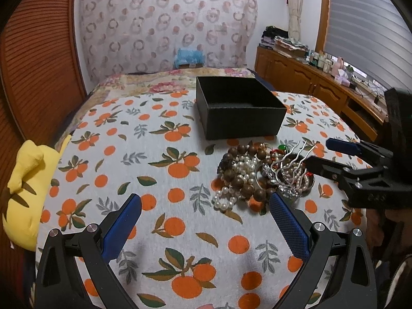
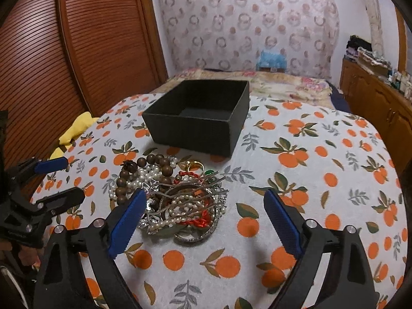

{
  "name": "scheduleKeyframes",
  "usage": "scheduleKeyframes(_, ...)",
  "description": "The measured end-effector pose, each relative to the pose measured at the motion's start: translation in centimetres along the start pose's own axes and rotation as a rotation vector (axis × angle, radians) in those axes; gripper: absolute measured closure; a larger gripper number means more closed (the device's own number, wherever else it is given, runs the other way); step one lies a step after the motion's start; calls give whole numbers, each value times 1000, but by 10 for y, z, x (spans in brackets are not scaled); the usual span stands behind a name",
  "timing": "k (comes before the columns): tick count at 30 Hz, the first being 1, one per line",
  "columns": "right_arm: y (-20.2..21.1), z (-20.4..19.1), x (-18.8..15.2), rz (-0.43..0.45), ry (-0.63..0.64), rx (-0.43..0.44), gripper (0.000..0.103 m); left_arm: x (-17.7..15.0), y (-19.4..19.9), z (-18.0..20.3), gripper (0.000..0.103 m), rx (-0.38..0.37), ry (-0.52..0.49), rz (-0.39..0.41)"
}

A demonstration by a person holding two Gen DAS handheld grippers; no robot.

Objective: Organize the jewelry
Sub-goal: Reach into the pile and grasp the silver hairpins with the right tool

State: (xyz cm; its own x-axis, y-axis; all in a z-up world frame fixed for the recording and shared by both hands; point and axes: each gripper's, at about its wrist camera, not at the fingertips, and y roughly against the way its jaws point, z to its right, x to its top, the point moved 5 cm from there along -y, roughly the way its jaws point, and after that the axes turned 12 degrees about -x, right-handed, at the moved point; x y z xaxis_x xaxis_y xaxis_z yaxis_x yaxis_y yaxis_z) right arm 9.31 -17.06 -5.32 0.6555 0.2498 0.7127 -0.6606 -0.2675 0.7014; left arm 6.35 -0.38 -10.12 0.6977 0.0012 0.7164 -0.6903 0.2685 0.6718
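We've got both grippers over the orange-print bedspread [image 1: 180, 154] now, and the jewelry pile [image 2: 175, 198] sits just in front of the empty black box [image 2: 198, 118], close to its near wall but not in it. Our right gripper [image 2: 203, 219] has its jaws spread wide with nothing between them; its left pad stands at the edge of the pile. Our left gripper [image 1: 206, 221] is wide open too and holds nothing, its right fingertip just short of the pearl strand [image 1: 226, 198].

Here's the worry: it's all one tangle. Wooden bead bracelet [image 1: 239, 170], pearls, silver hairpins [image 1: 293, 164], red cord [image 2: 198, 219] and a gold ring [image 2: 194, 166] lie over and through each other. If we close on one strand, we'd expect it to drag its neighbours along and scatter them across the cloth. The thin hairpin prongs could slip out from between the broad blue pads. The bedspread looks soft, so pressing down could pinch fabric with the beads. And both grippers sit close together at the pile, so they could bump.
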Motion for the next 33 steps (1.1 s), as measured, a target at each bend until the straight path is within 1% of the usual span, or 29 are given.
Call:
scheduleKeyframes(7,-20,-3,0,-83,-28,53,18,-3,-5,-1,7,-10,8,-15)
scheduleKeyframes(9,-23,-4,-1,-93,-30,50,22,-4,-7,-2,7,-10,8,-20)
scheduleKeyframes(12,-27,-5,-3,-102,-23,49,29,-5,-9,-2,7,-8,7,-25)
scheduleKeyframes(14,-29,-6,-4,-111,-20,53,36,-4,-9,-2,7,-10,7,-27)
scheduleKeyframes(15,-29,-7,-4,-111,-18,56,37,-5,-10,-2,7,-9,6,-28)
scheduleKeyframes(18,-27,-8,-4,-103,-10,55,45,-5,-10,-2,7,-9,5,-29)
scheduleKeyframes(20,-24,-9,-2,-89,-1,35,57,-5,-10,-2,7,-9,5,-30)
scheduleKeyframes(21,-22,-8,-1,-80,2,22,60,-5,-10,-2,7,-9,5,-31)
scheduleKeyframes(22,-20,-7,0,-72,3,15,65,-5,-11,-2,7,-9,5,-33)
scheduleKeyframes(23,-19,-6,1,-64,2,13,69,-5,-12,-2,7,-11,7,-37)
scheduleKeyframes(24,-17,-5,2,-56,1,11,71,-5,-14,-3,7,-13,8,-43)
scheduleKeyframes(26,-12,-2,6,-33,-1,13,80,-5,-19,-4,7,-11,6,-56)
scheduleKeyframes(29,-3,-1,13,-3,-9,32,87,-4,-26,-7,7,-19,7,-75)
scheduleKeyframes(33,7,-3,19,26,-5,62,91,-2,-31,-11,7,-37,15,-88)
